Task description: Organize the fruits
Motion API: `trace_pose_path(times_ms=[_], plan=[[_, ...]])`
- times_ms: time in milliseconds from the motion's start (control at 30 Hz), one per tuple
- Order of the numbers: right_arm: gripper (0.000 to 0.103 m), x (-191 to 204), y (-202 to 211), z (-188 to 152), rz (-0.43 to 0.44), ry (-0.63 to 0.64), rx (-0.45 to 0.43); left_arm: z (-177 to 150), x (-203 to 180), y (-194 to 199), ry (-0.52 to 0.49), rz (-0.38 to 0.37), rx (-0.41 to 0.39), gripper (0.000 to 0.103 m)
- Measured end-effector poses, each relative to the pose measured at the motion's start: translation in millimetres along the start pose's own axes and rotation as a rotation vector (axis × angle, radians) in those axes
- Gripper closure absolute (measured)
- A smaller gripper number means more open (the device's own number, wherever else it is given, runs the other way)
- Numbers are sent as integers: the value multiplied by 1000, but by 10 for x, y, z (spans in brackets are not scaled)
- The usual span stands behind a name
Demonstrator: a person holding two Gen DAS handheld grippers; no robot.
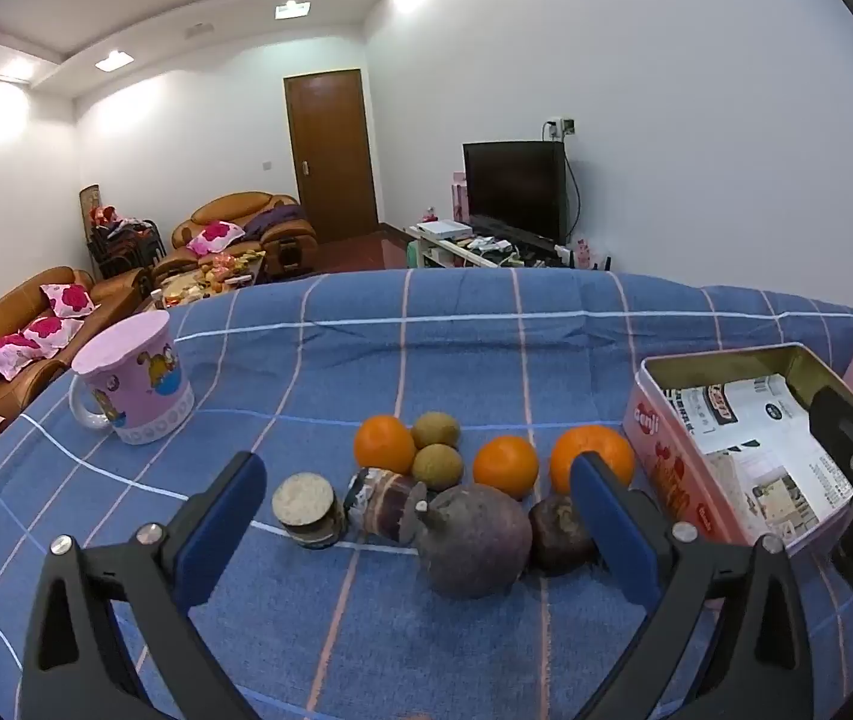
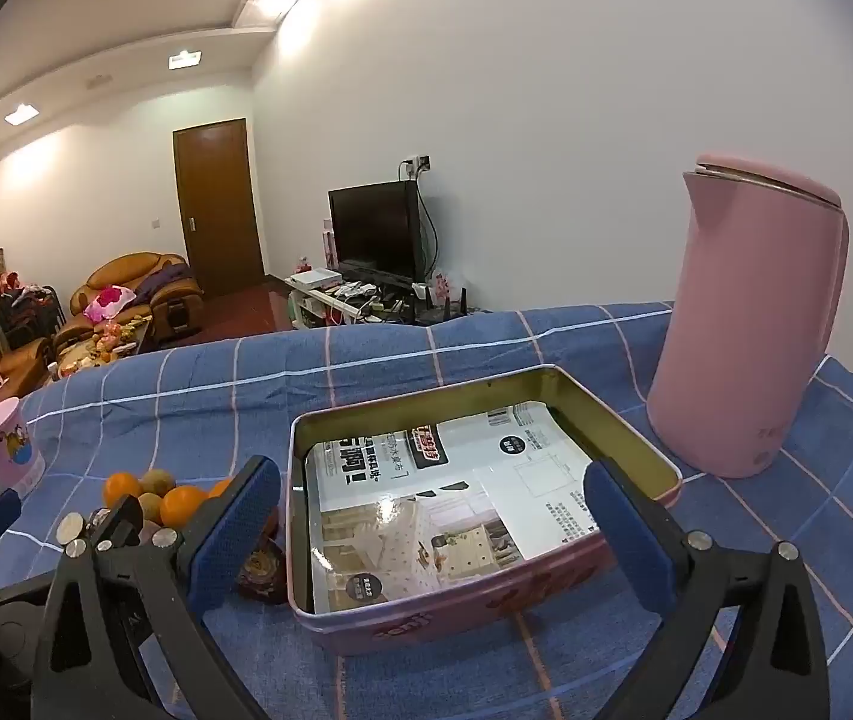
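- The left gripper [image 1: 420, 510] is held with its jaws spread wide above the blue checked tablecloth [image 1: 366, 630]; nothing is gripped between its blue pads [image 1: 219, 525].
- Between those jaws a large dark purple fruit [image 1: 477, 540] is seen, with a smaller dark fruit [image 1: 558, 531] touching its right side.
- Two cut sugarcane pieces [image 1: 309, 510] are laid to the left of the purple fruit.
- Behind them, three oranges [image 1: 505, 465] and two small brown-green fruits [image 1: 437, 447] are grouped in a loose row.
- The right gripper [image 2: 432, 516] is likewise spread, with nothing held, and is positioned over the pink tin box [image 2: 486, 606].
- The tin is open at the top and lined with printed paper [image 2: 456, 510]; no fruit is seen inside it.
- The tin is located just to the right of the fruit group.
- A pink mug [image 1: 135, 384] stands at the left of the cloth and a pink kettle [image 2: 750, 324] behind the tin at the right.
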State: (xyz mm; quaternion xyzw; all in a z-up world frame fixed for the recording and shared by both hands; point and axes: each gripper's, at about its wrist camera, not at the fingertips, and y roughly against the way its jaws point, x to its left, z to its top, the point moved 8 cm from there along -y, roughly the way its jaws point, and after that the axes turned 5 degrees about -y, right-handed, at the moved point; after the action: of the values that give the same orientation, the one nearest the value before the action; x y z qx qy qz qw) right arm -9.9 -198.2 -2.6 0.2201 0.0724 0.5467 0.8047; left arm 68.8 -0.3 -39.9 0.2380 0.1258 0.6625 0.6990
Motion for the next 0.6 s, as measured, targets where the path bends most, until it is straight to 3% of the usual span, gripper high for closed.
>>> trace_pose_path(times_ms=[600], plan=[[1,-4,-5,-8,-1,1,6,-26,-6,-3,-13,-1,12,0]])
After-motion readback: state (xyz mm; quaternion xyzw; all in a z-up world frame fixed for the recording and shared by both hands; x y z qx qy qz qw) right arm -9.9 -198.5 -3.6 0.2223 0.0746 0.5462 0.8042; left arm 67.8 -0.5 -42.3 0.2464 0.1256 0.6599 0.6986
